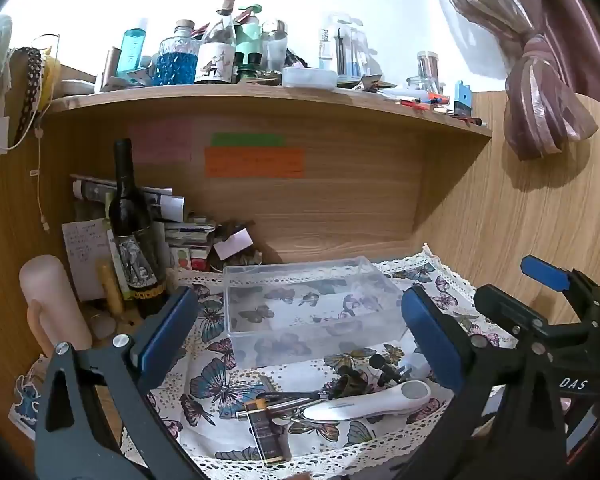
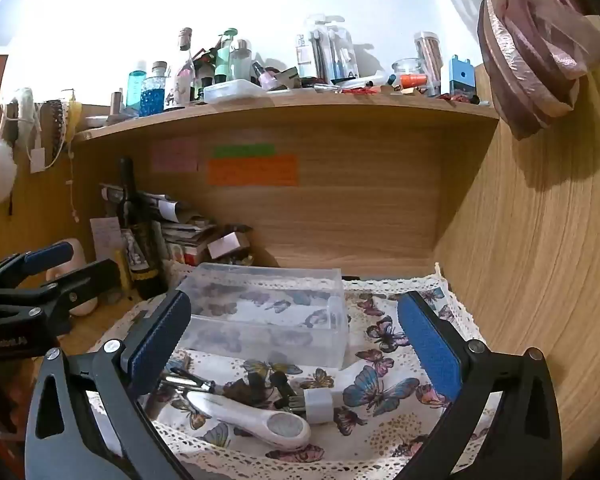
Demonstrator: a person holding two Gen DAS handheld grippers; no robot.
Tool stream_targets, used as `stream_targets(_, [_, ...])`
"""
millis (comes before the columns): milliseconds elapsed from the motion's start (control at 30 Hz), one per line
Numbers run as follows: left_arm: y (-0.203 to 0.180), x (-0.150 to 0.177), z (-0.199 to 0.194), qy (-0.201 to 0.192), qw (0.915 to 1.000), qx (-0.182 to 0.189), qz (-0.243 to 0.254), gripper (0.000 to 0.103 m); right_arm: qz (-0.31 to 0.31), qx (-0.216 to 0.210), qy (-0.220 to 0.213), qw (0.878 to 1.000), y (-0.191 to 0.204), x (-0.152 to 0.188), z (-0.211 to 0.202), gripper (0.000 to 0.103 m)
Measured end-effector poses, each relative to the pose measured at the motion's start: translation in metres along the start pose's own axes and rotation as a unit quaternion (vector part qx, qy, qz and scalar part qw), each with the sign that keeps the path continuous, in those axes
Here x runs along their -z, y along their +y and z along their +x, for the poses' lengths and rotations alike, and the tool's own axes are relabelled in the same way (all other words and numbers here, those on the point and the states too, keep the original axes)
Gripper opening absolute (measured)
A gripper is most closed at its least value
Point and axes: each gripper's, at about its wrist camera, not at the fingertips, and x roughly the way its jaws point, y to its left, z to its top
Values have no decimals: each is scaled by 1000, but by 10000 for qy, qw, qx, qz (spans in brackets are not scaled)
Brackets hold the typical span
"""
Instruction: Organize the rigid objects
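- Clutter (image 1: 340, 396) sits in a loose heap on the butterfly cloth (image 1: 220, 388), at the near edge of the bench (image 2: 100, 320).
- White handle (image 1: 364, 402) lies flat in that heap; in the right view it (image 2: 252, 416) points its round end toward the camera.
- Dark little box (image 1: 266, 432) lies just beside the handle, touching the metal bits (image 1: 288, 402) around it.
- Clear bin (image 1: 308, 304) stands upright on the cloth behind the heap, apart from it.
- Left tongs (image 1: 300, 336) hang released, pads spread wide, nothing between them but air above the bin and heap.
- Right tongs (image 2: 296, 344) likewise released, wide apart, framing the bin (image 2: 268, 312) and a small white cap (image 2: 318, 404).
- Wine bottle (image 1: 134, 232) stands at the left, beside a paper stack (image 1: 180, 232).
- Shelf (image 1: 260, 96) above carries crowded bottles.
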Motion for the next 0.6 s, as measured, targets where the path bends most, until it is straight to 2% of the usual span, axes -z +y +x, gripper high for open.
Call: stream_targets(600, [10,2,0,55,9999,80,-69,103,-34,6,76,10000,2,-3,0,103])
